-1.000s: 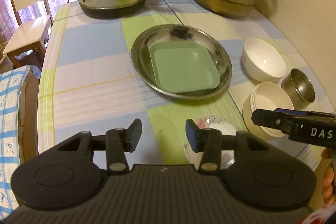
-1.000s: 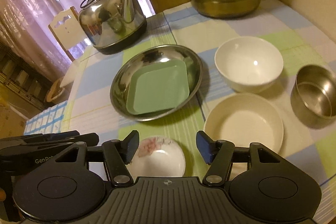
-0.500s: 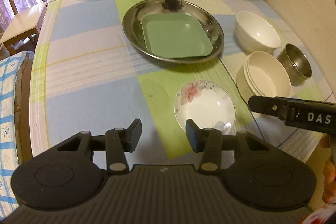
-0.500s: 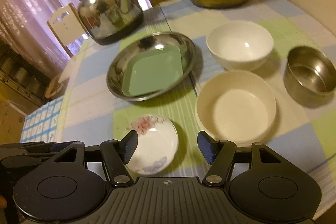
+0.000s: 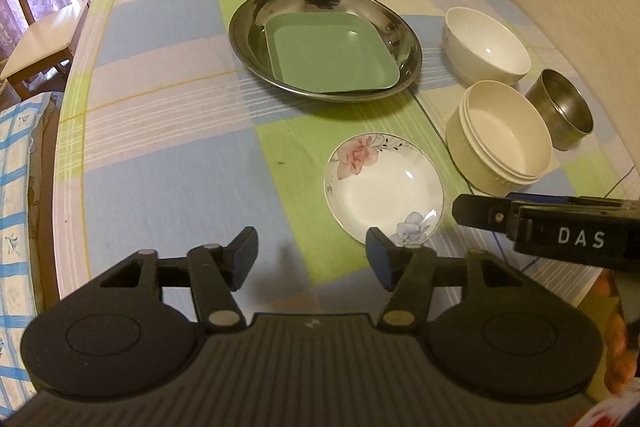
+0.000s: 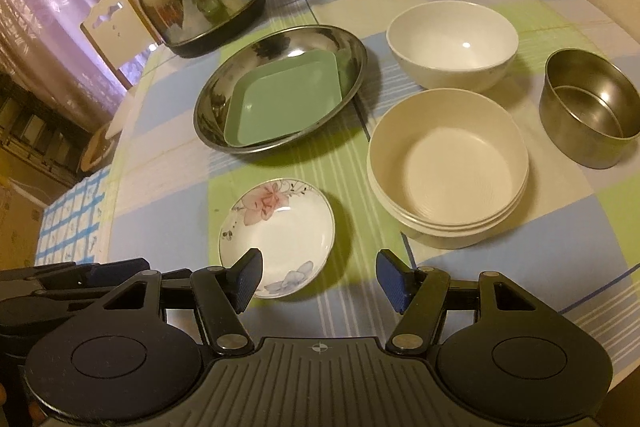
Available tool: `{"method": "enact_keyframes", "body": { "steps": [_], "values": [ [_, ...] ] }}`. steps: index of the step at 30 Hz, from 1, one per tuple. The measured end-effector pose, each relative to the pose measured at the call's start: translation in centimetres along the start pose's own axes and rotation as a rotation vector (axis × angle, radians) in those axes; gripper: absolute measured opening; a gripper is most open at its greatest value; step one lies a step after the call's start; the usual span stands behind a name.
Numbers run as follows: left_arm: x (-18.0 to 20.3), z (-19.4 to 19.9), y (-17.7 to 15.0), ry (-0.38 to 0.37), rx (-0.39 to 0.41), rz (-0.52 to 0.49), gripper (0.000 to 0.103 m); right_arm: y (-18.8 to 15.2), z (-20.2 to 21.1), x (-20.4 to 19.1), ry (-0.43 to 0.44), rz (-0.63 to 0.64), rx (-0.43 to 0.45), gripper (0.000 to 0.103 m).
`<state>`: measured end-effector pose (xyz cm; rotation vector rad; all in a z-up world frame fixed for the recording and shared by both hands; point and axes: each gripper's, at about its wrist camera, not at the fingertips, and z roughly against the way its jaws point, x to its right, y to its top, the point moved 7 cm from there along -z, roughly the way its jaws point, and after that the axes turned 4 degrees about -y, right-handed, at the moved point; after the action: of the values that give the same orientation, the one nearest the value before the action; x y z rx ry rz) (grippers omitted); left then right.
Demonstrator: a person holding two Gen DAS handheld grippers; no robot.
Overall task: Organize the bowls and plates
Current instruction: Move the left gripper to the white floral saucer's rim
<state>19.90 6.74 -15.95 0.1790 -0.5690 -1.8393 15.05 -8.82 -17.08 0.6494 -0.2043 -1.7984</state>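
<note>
Steel is being used as the base of the plate stack: the green square plate [image 6: 284,107] is already lying in the steel dish [image 6: 280,47]. Just nearer than that dish, the floral saucer [image 6: 276,237] is being left loose on the checked-cloth desk [image 6: 168,203], beside nested cream bowls [image 6: 448,167]. Both the left gripper [image 5: 312,253] and right gripper [image 6: 318,275] are being held with jaws wide, gripping nothing.

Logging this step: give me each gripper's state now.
Left gripper: open, holding nothing, above the tablecloth near the floral saucer.
Right gripper: open, holding nothing, the saucer just ahead of its left finger.
</note>
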Motion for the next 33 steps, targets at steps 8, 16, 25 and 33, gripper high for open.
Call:
{"method": "enact_keyframes", "body": {
  "steps": [8,16,25,33],
  "values": [
    [0.0,0.6,0.0,0.098,0.043,-0.036,0.083,-0.3,-0.5,-0.4,-0.009,0.019,-0.007,0.063],
    [-0.3,0.4,0.0,0.077,0.036,0.002,0.084,-0.5,-0.9,-0.3,-0.028,0.032,-0.004,0.063],
    [-0.3,-0.4,-0.6,0.031,0.019,0.007,0.080,-0.7,-1.2,-0.4,-0.035,0.043,0.018,0.063],
    [-0.3,-1.3,-0.6,0.003,0.034,0.017,0.066,-1.0,-1.8,-0.3,-0.033,0.063,0.040,0.048]
  ]
}}
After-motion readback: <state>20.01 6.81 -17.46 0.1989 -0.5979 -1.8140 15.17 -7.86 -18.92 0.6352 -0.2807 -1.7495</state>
